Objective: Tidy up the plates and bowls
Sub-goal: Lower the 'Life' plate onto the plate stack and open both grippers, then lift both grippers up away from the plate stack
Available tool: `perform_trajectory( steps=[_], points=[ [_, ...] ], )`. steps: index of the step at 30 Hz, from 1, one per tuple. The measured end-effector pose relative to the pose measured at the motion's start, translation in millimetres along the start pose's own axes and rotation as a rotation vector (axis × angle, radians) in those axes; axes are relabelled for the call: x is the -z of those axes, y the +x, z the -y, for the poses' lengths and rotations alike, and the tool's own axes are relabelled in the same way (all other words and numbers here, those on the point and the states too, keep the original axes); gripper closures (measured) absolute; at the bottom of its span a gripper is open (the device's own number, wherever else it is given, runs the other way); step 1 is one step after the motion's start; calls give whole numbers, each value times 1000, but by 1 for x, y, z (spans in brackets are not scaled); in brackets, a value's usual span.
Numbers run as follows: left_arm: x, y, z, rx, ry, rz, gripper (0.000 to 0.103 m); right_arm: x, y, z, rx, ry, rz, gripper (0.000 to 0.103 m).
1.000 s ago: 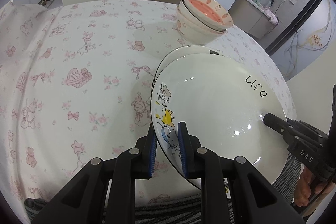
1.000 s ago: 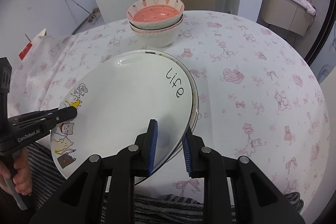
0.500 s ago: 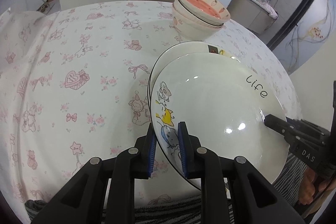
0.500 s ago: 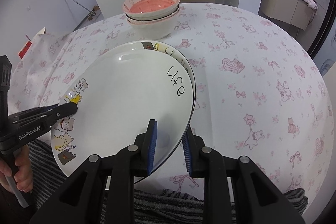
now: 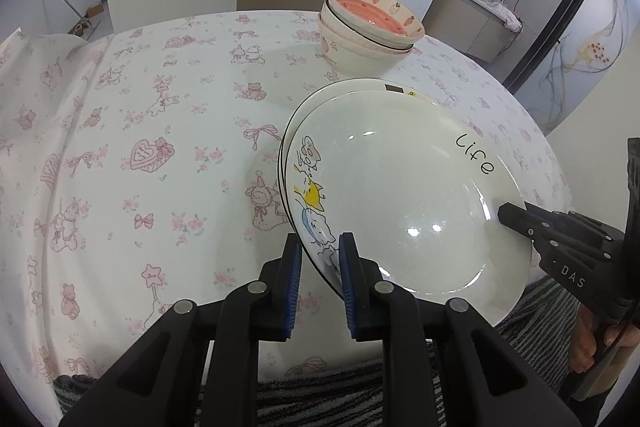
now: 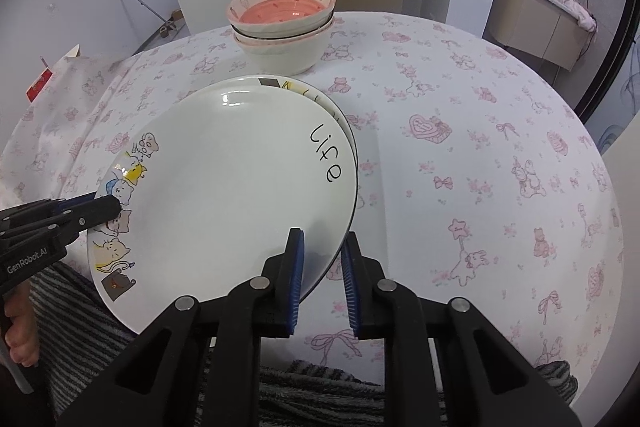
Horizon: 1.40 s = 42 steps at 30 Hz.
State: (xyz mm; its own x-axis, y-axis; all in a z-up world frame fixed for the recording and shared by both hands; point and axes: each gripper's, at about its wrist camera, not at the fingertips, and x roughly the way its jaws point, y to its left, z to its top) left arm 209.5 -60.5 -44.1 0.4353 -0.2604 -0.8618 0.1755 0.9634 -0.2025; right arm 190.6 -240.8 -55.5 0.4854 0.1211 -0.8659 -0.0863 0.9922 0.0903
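White plate gripped by both tongs over another plate.

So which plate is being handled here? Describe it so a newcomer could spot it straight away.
Start at the round table with the pink-patterned cloth, where stacked strawberry bowls sit at the far side. Nearer lies a plate, mostly hidden under the top plate. Both the left claw and right claw grip the top one, marked with cartoon cats and "life".

Bowls behind stacked plates
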Motion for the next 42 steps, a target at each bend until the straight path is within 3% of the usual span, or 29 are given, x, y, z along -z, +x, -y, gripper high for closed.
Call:
perform_trajectory(
  steps=[23, 37, 39, 40, 41, 42],
  points=[
    [1, 12, 4, -45, 53, 102, 83, -4, 13, -4, 57, -23, 43, 85],
    [3, -8, 6, -98, 83, 189, 82, -3, 0, -3, 31, -20, 113, 84],
    [4, -16, 8, -127, 94, 235, 78, -4, -5, -3, 15, -17, 136, 82],
    [4, -20, 8, -131, 99, 258, 69, -5, -9, -4, 14, -15, 150, 80],
    [4, -27, 9, -121, 100, 291, 53, -5, -13, -5, 17, -14, 173, 73],
    [5, -33, 8, -107, 100, 320, 44, -5, -18, -6, 21, -14, 197, 65]
  ],
)
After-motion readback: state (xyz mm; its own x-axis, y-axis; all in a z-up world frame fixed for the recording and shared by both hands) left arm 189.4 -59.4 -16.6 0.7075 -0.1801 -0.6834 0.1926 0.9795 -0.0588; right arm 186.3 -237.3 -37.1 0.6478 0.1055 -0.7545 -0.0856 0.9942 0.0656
